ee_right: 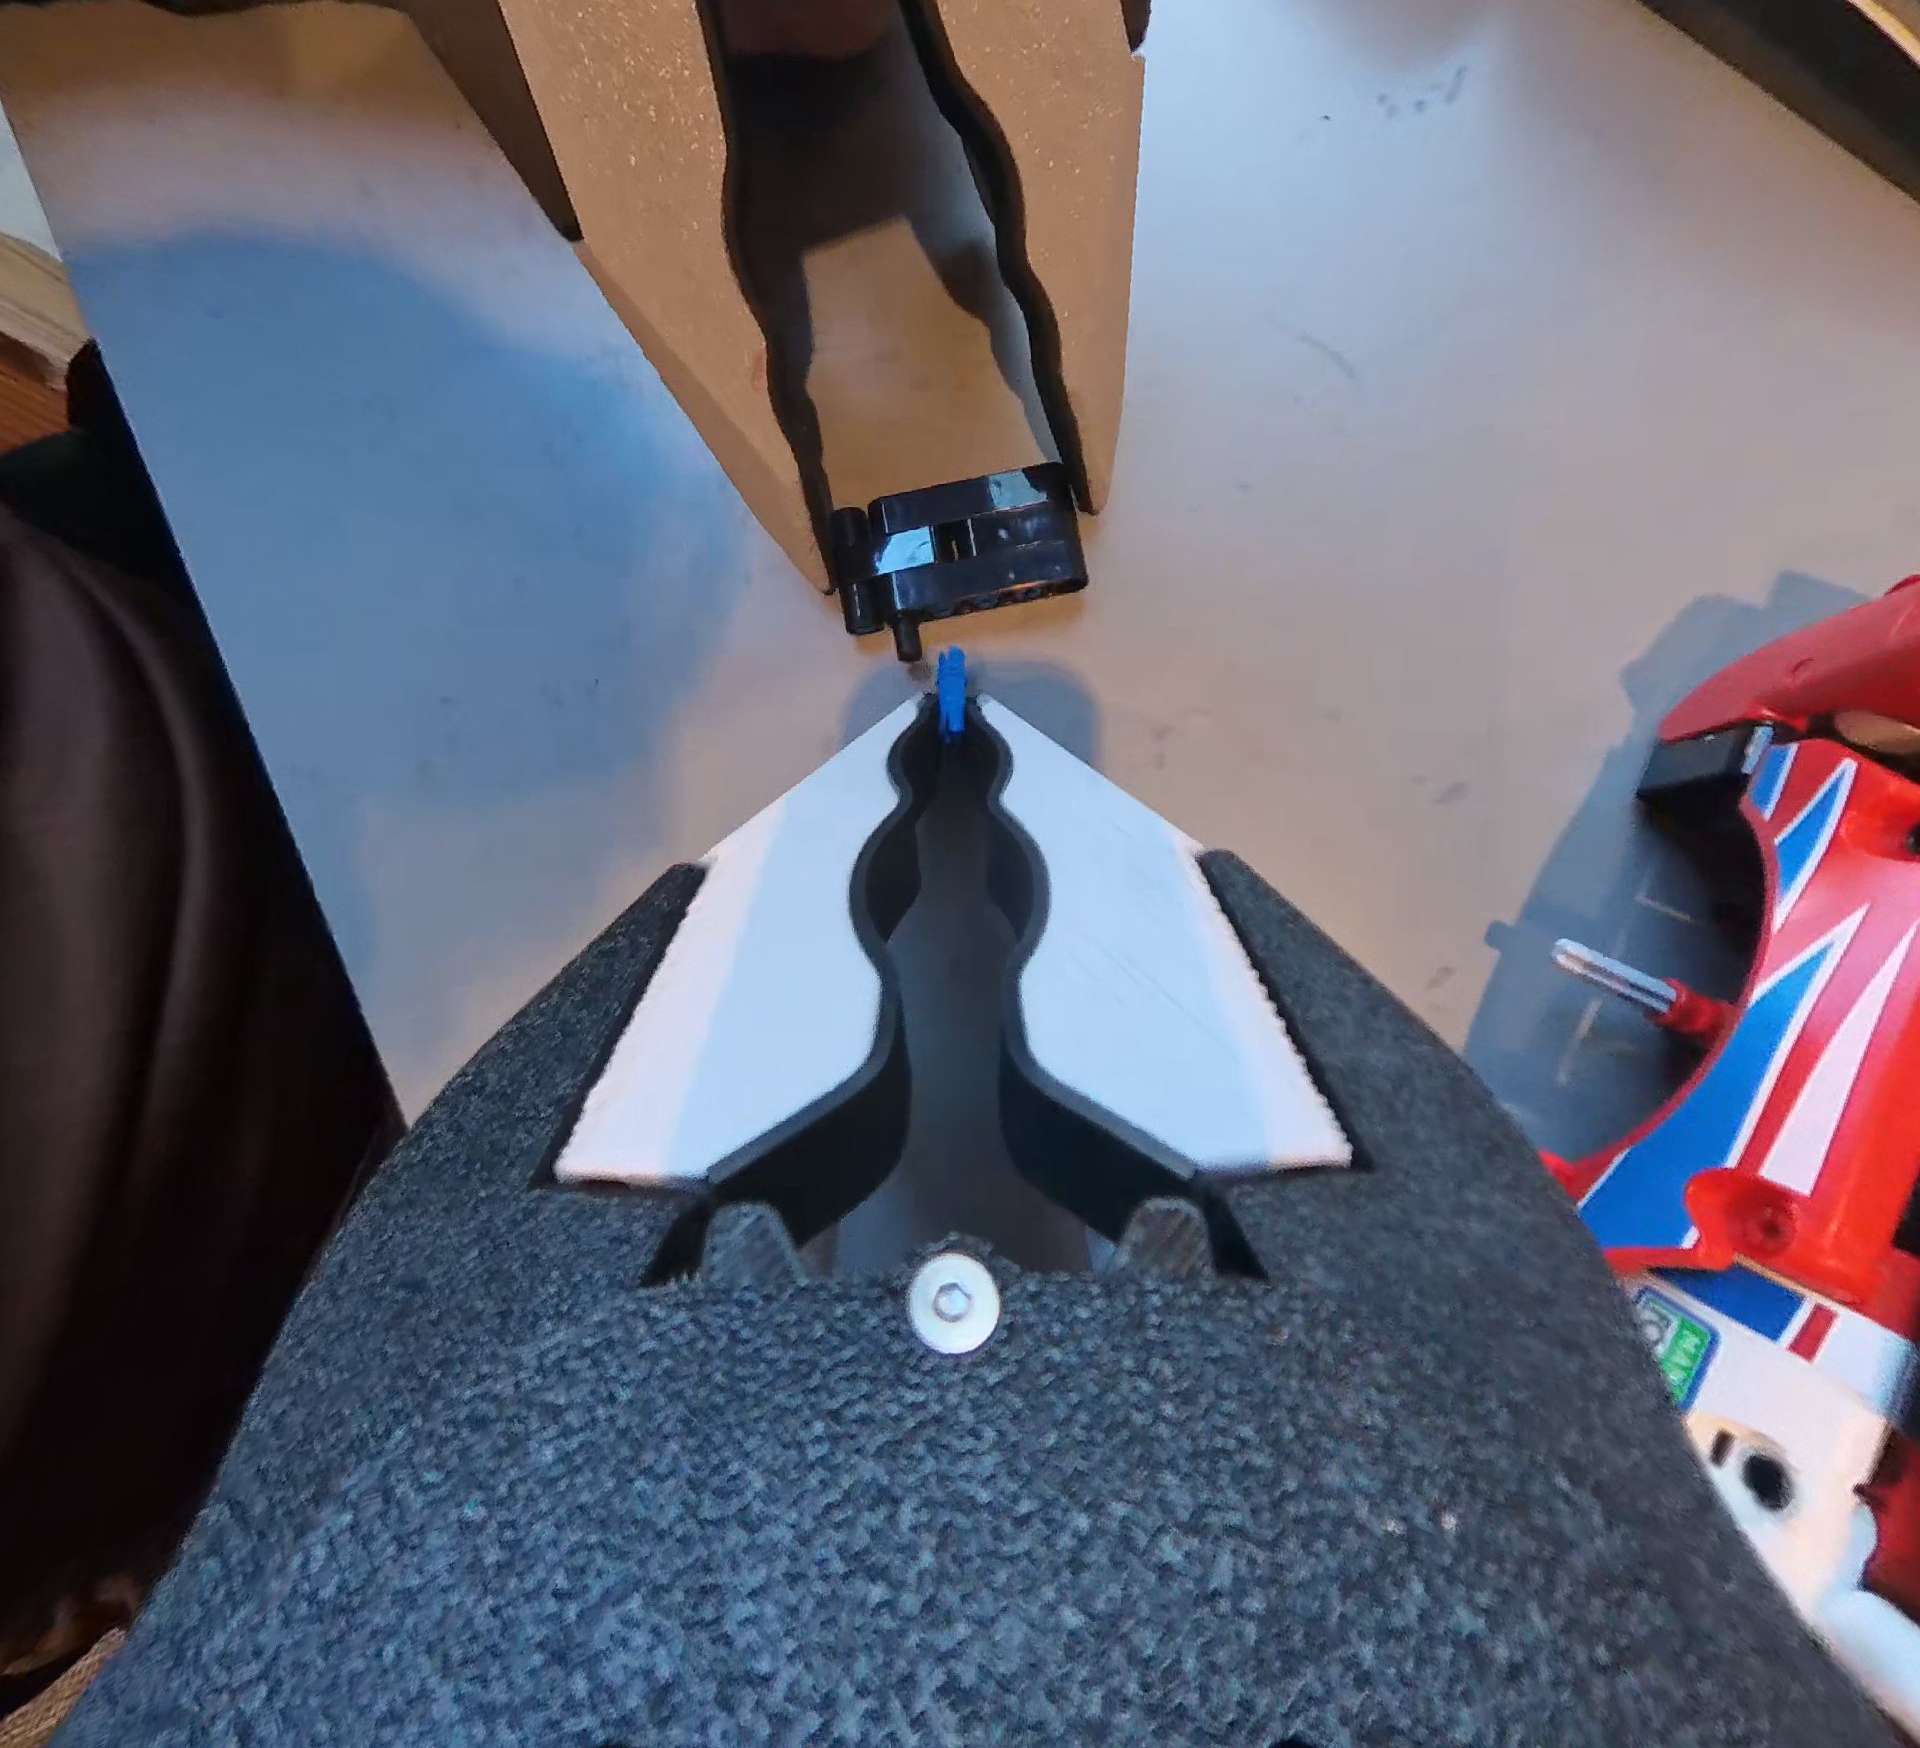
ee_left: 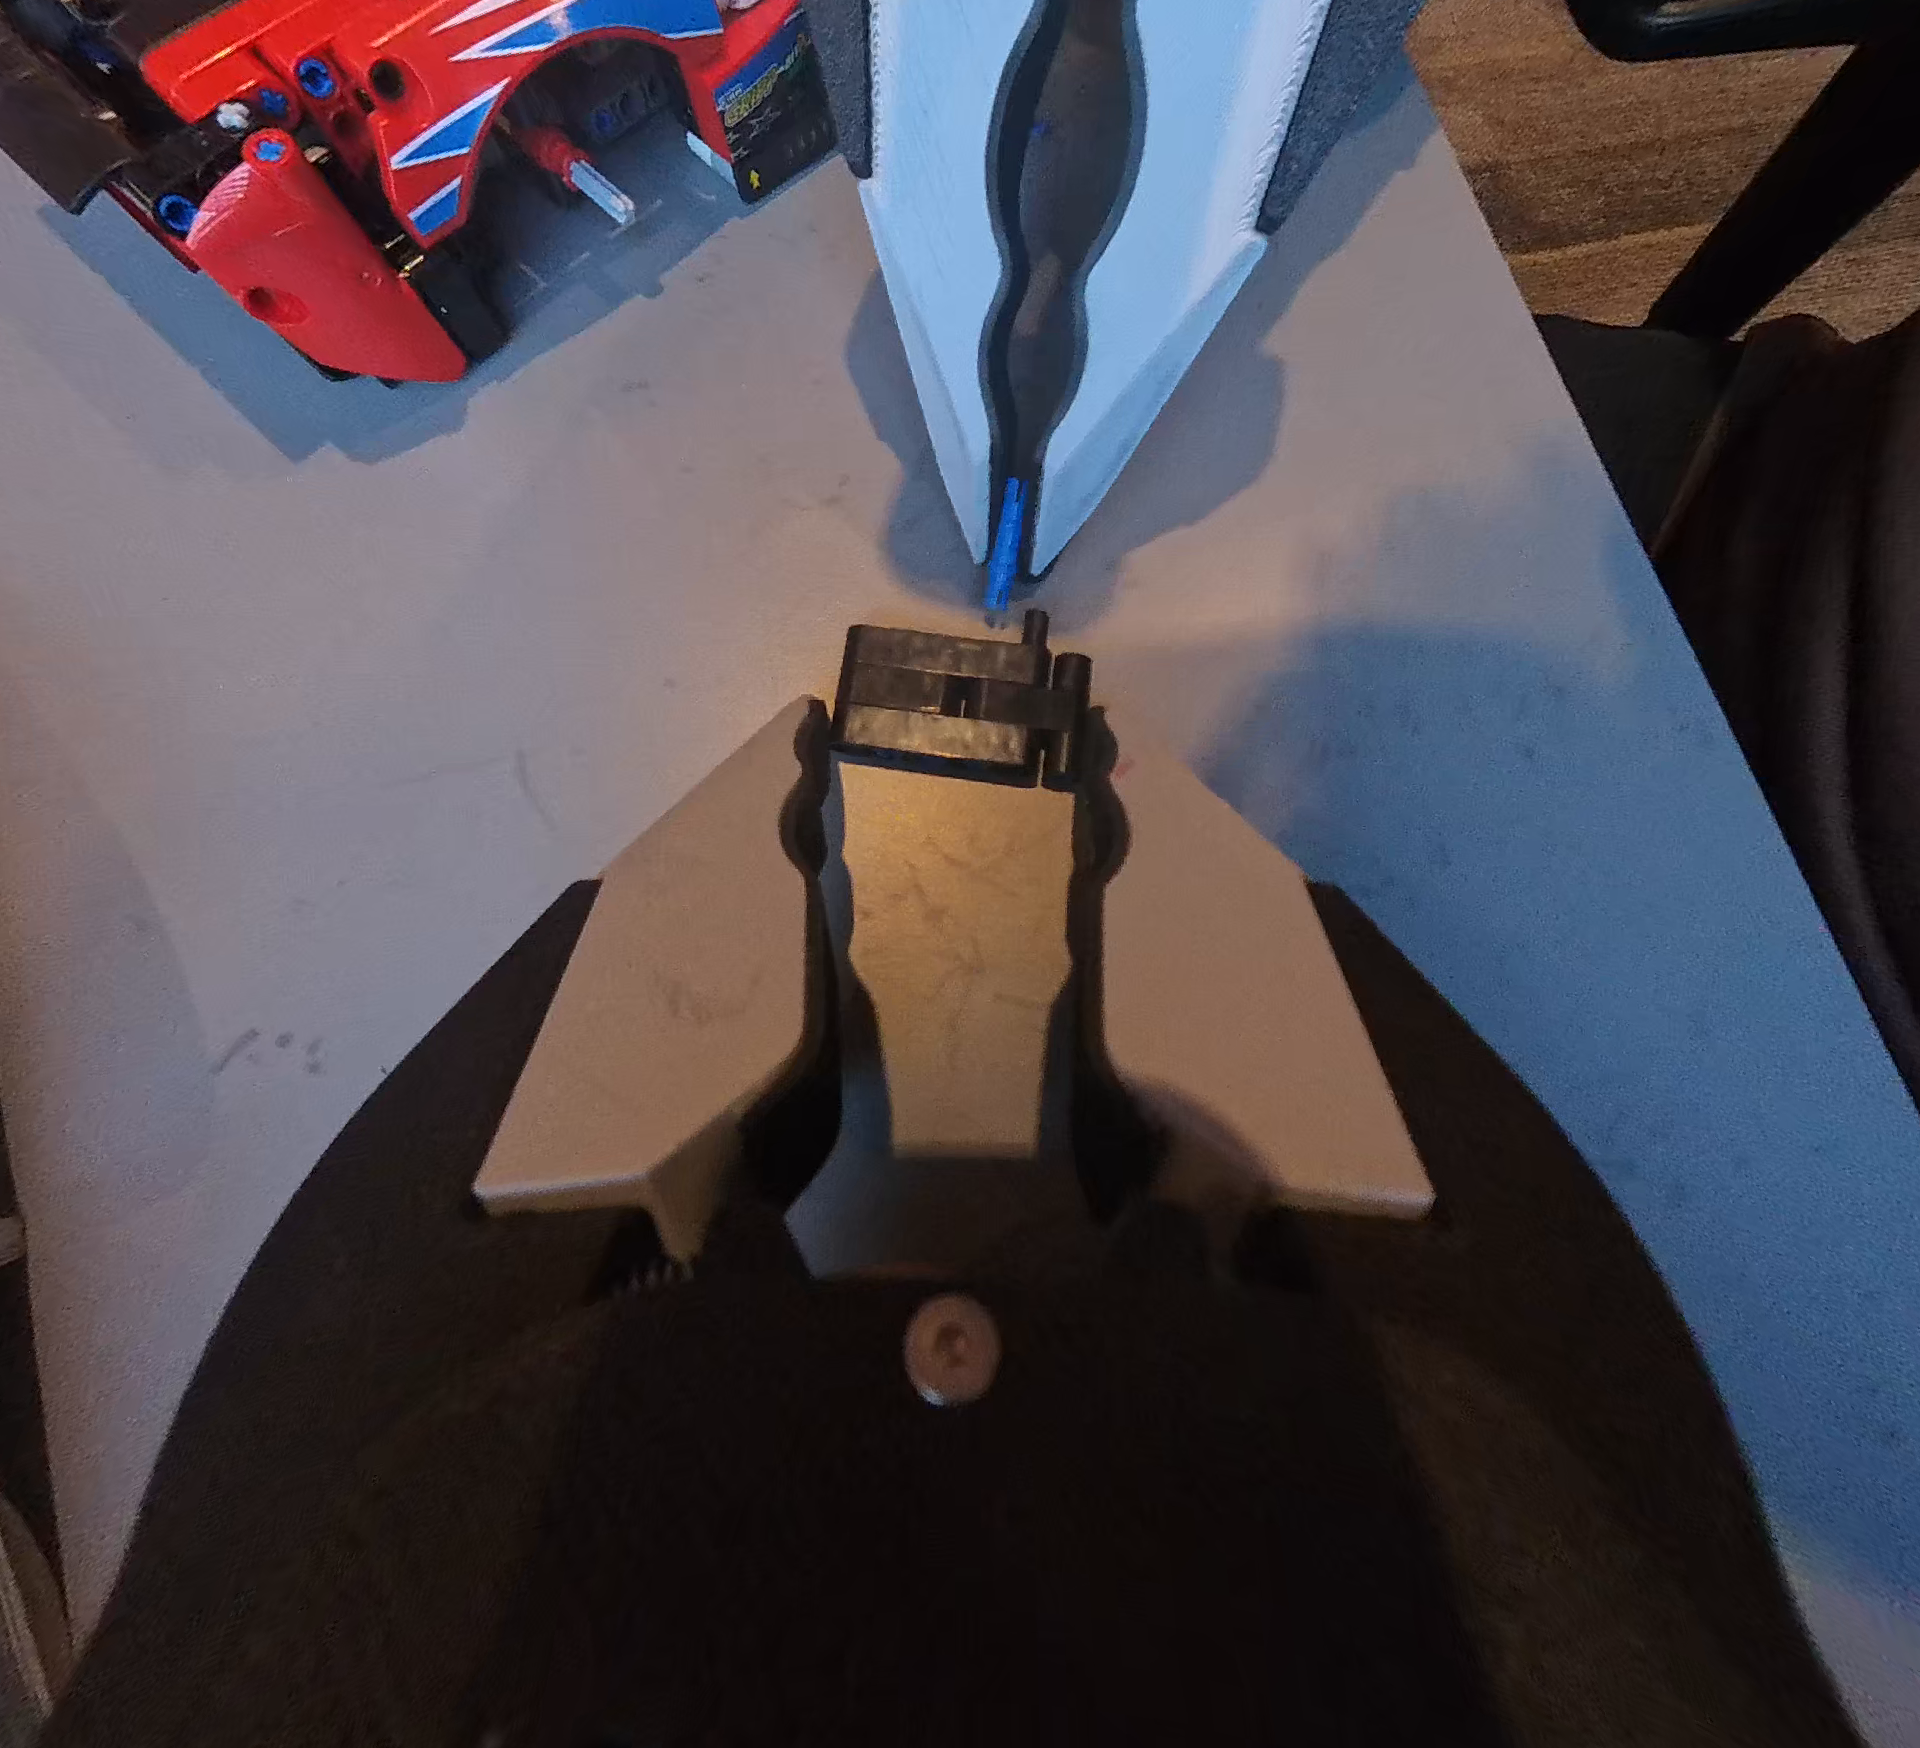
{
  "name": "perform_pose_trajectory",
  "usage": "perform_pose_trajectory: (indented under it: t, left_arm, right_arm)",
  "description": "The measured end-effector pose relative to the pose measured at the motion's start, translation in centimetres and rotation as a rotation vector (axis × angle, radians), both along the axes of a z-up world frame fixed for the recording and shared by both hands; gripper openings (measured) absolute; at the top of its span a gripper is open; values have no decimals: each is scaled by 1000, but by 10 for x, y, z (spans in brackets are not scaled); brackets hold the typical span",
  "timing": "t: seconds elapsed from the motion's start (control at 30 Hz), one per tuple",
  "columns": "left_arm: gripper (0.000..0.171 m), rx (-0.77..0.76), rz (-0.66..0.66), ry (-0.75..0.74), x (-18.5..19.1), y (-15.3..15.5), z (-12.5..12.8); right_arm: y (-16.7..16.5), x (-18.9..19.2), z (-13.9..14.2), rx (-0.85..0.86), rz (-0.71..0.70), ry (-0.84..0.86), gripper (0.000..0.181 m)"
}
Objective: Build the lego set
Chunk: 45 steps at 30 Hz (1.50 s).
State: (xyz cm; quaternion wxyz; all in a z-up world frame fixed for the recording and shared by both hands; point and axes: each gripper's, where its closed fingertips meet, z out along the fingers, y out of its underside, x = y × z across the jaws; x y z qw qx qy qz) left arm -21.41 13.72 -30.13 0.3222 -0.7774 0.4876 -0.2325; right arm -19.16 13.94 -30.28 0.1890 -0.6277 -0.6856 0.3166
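Note:
My left gripper, with tan fingers, is shut on a black lego piece that has black pins at its right end. It holds the piece just above the white table. My right gripper, with white fingers, is shut on a small blue pin. The two grippers face each other tip to tip. The blue pin points at the black piece with a small gap between them. In the left wrist view the right gripper comes in from the top.
A red, white and blue lego car body stands on the table at the far left of the left wrist view, and at the right in the right wrist view. The table's edge runs close on the right, with a dark chair beyond.

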Motion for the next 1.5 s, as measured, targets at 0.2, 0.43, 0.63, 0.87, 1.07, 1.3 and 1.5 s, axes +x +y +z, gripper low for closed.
perform_pose_trajectory:
  t: [0.2, 0.43, 0.63, 0.87, 1.07, 1.3, 1.5]
  left_arm:
    - [47, -3, -2, -3, 0, 0, 0]
    - [47, -1, -2, -4, 2, 1, 0]
    - [47, 3, -2, -5, 3, 1, -1]
    - [47, 3, -3, -6, 4, 1, -1]
    - [47, 3, -2, -6, 4, 1, -1]
    - [47, -45, 88, -38, 3, 0, 1]
    - [47, -350, 17, -106, 0, -49, 10]
  right_arm:
    - [-3, 2, 0, -5, 9, 18, 9]
    - [-3, 6, 0, -20, 12, 28, 6]
    - [-3, 6, 0, -15, 21, 33, 6]
    - [-3, 6, 0, -42, 20, 44, 6]
    - [-3, 6, 0, -39, 22, 46, 6]
    - [-3, 6, 0, -33, 26, 48, 6]
    - [-3, 7, 0, -3, 29, 45, 6]
